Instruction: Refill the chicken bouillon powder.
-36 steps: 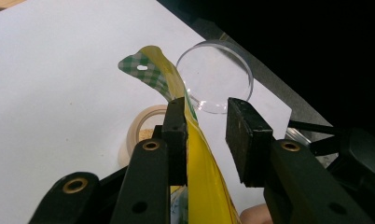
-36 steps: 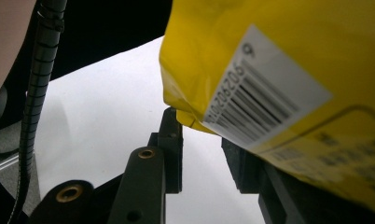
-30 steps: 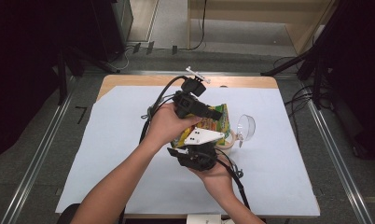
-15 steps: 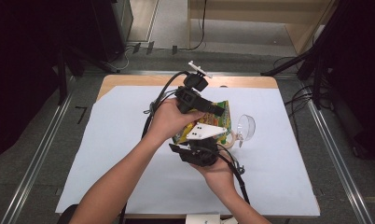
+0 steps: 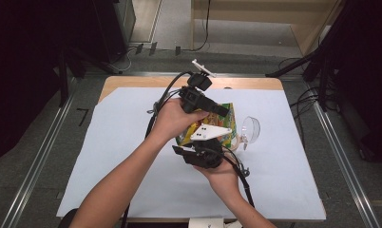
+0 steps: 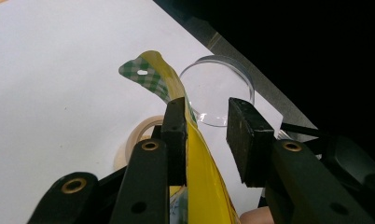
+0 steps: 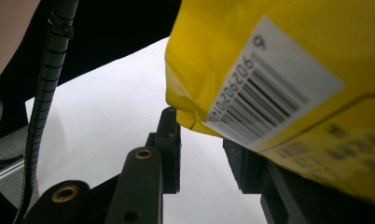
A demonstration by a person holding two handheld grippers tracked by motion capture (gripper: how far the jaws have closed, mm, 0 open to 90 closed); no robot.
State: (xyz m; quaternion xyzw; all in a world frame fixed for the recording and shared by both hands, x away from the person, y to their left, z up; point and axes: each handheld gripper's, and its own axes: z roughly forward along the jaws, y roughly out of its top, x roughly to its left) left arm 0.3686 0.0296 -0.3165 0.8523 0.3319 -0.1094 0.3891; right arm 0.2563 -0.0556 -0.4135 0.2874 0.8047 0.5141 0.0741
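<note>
A yellow snack bag (image 5: 227, 124) with a green-checked top flap is tilted up off the white sheet between my two grippers. My left gripper (image 5: 223, 114) comes at it from the far side. In the left gripper view the bag (image 6: 199, 158) runs up between the jaws of the left gripper (image 6: 206, 116), lying against one pad with a gap to the other. My right gripper (image 5: 211, 140) sits under the bag's near end. In the right gripper view the barcoded corner of the bag (image 7: 269, 56) rests over one jaw of the right gripper (image 7: 202, 135), and bare sheet shows between the jaws.
A clear round dish (image 5: 251, 129) lies just right of the bag, close to the left jaws (image 6: 218, 88). A roll of pale tape (image 6: 139, 135) lies beside the bag. A white sheet (image 5: 113, 142) covers the wooden table (image 5: 132, 83). Cables trail from both grippers.
My left hand has shifted slightly toward the far right, its gripper staying on the bag. The right hand and the bag's stance look the same.
</note>
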